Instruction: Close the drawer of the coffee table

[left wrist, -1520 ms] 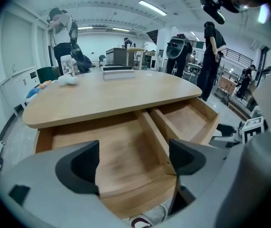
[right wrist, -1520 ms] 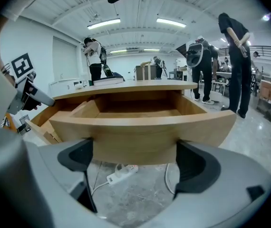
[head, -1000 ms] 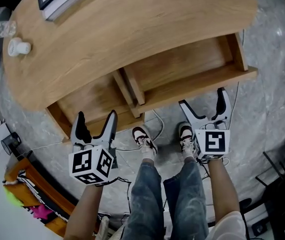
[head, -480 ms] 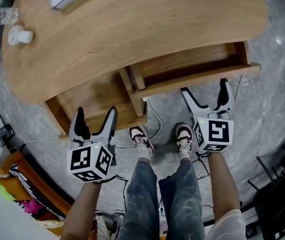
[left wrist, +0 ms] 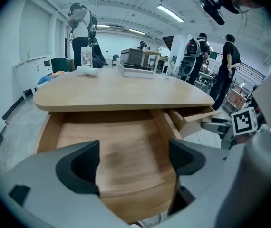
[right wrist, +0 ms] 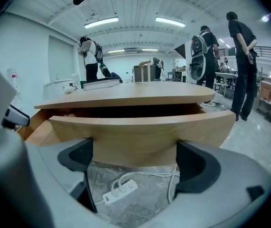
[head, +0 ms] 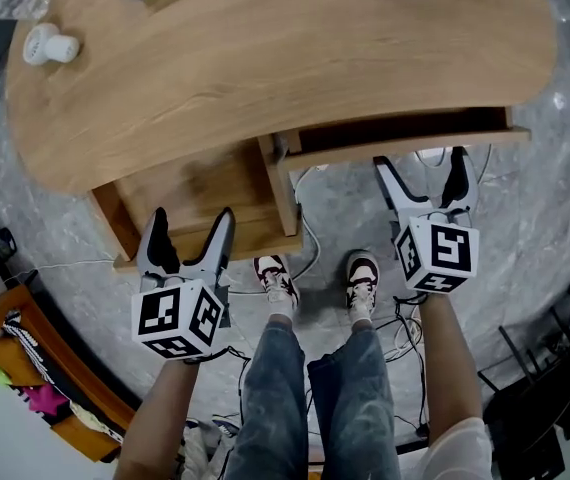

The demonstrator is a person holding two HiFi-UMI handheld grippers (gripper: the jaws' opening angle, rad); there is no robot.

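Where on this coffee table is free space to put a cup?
The tabletop is bare from the small white object to its right end. The open left drawer is empty too. Crowded: the far left corner.

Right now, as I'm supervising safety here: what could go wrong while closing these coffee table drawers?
The right gripper meets the right drawer front with only its open jaw tips; they may slip off the curved edge. A white cable runs by the shoes, a possible trip hazard. The left drawer stands wide open.
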